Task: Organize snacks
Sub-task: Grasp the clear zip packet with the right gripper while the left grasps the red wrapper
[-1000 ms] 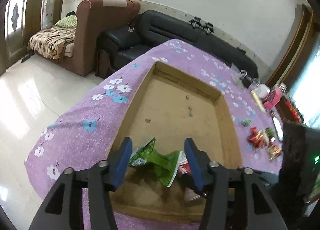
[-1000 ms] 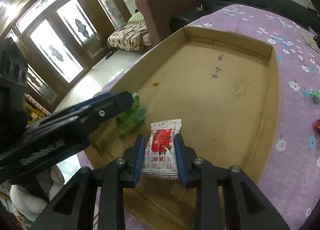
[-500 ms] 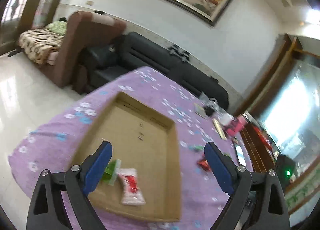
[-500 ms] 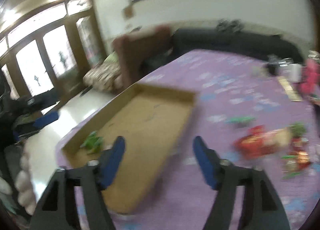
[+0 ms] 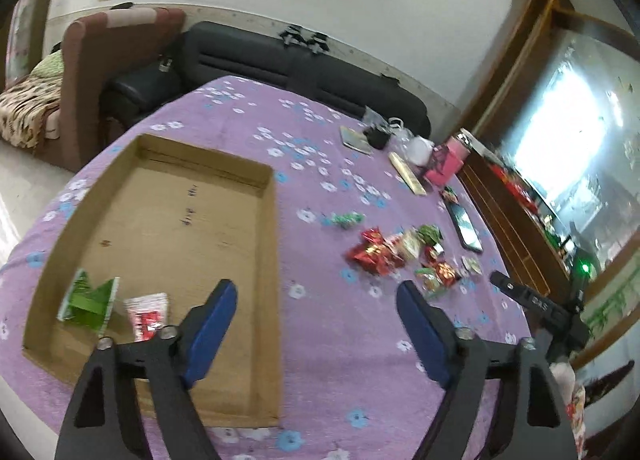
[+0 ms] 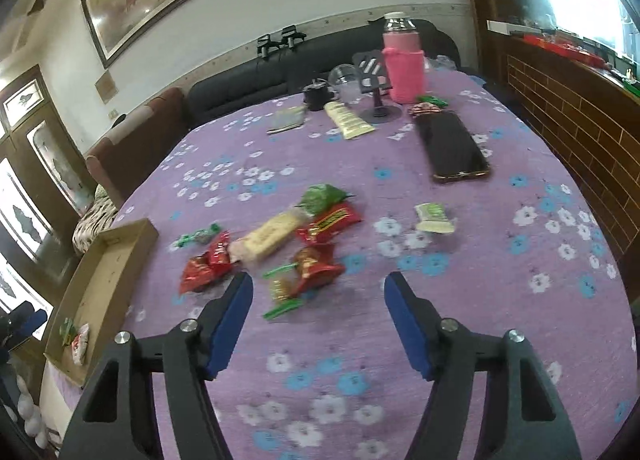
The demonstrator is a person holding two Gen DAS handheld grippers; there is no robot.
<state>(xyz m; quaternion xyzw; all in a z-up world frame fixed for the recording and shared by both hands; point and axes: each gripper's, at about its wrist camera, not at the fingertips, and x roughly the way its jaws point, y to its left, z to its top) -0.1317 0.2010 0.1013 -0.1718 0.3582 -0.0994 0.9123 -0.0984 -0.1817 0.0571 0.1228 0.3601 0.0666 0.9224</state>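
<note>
A shallow cardboard tray (image 5: pixel 168 228) lies on the purple flowered tablecloth. In its near corner sit a green packet (image 5: pixel 90 298) and a white-and-red packet (image 5: pixel 148 316). My left gripper (image 5: pixel 316 292) hangs over the tray's right wall with nothing between its closing jaws. Several loose snacks (image 5: pixel 396 252) lie to the right of the tray. In the right wrist view my right gripper (image 6: pixel 319 282) hovers just short of that pile, jaws closing on nothing. Nearest it is a red-and-gold candy (image 6: pixel 312 264), then red packets (image 6: pixel 208 264), a cream bar (image 6: pixel 268 238) and a small white-green packet (image 6: pixel 434 216). The tray (image 6: pixel 106 280) is far left.
A black phone (image 6: pixel 452 148), a pink bottle (image 6: pixel 404 60), a tube and small cups stand at the table's far side. A black sofa (image 5: pixel 304 64) and a brown armchair lie beyond it. A wooden cabinet (image 6: pixel 568 108) runs along the right.
Both grippers let go of their packets in the tray and opened. They swung right, away from the tray toward the snack pile; the right gripper travelled much farther.
</note>
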